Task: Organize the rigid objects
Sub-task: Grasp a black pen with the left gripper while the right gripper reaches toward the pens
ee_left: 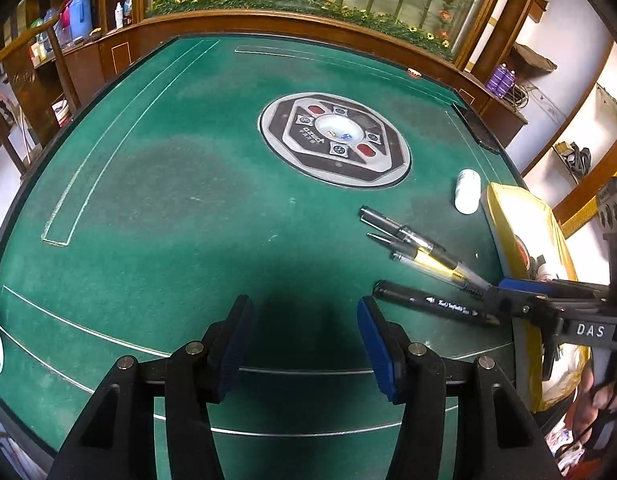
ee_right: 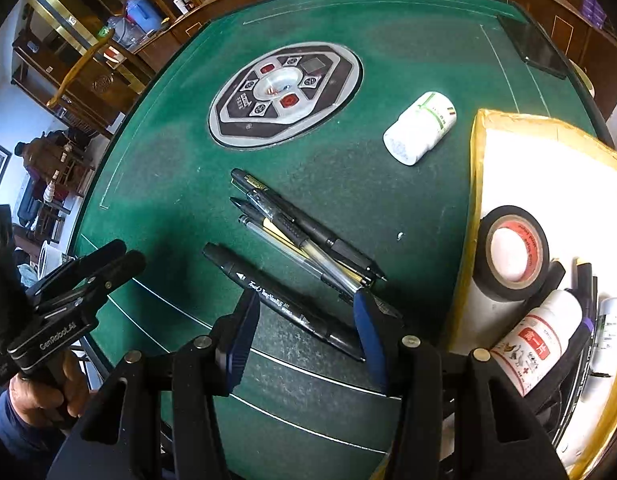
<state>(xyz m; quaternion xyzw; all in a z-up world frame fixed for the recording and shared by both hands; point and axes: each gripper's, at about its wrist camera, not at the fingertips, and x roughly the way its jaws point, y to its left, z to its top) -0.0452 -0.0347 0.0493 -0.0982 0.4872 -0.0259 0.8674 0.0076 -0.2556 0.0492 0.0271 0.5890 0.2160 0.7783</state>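
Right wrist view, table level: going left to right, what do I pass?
left gripper → black marker → bundle of pens → white bottle lying on the felt → black tape roll in the yellow-rimmed tray → red-labelled white bottle.

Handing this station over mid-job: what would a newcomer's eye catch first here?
Probably the round control panel at the centre of the green table. Next, the cluster of pens just ahead of the open right gripper, then the yellow-rimmed box on the right holding black tape.
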